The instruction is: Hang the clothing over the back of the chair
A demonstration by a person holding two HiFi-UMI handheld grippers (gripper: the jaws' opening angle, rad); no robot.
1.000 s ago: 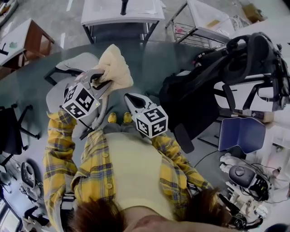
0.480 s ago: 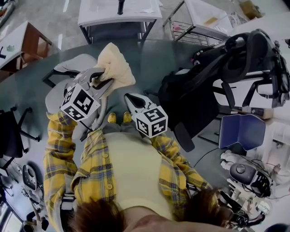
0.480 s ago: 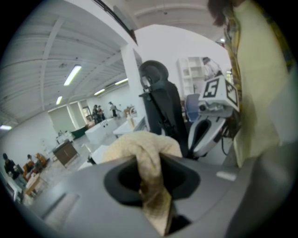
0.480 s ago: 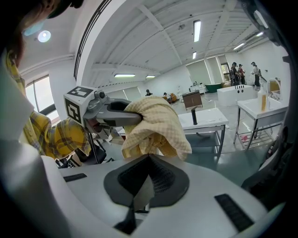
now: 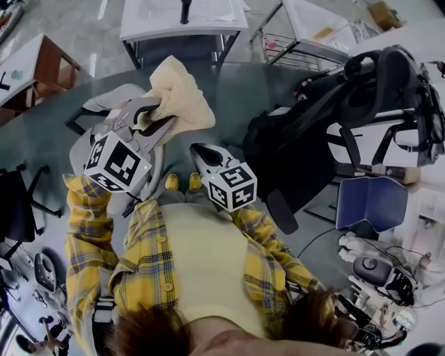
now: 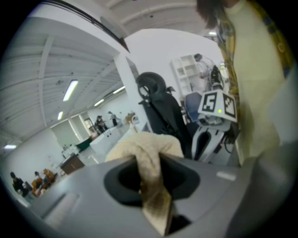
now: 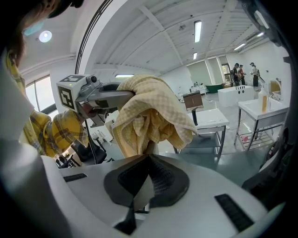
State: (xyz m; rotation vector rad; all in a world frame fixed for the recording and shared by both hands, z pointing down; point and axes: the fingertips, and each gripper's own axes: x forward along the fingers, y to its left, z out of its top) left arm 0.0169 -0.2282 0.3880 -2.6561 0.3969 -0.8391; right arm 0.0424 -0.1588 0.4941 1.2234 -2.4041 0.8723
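A cream checked cloth (image 5: pixel 177 97) hangs bunched from my left gripper (image 5: pixel 144 119), which is shut on it and held up at chest height. In the left gripper view a fold of the cloth (image 6: pixel 153 186) is pinched between the jaws. In the right gripper view the cloth (image 7: pixel 149 111) hangs just ahead, with the left gripper (image 7: pixel 122 95) clamped on its top. My right gripper (image 5: pixel 200 151) sits lower and to the right, jaws together on nothing. A black office chair (image 5: pixel 306 139) stands to the right. A grey chair (image 5: pixel 115 97) is below the left gripper.
White desks (image 5: pixel 181 17) and a wire rack (image 5: pixel 292 49) stand at the back, a brown desk (image 5: pixel 42 55) at the far left. Another black chair (image 5: pixel 14 201) is at the left edge. A blue panel (image 5: pixel 372 201) and floor equipment (image 5: pixel 379 271) lie at the right.
My left gripper has risen with the cloth and rolled a little. The right gripper has stayed where it was.
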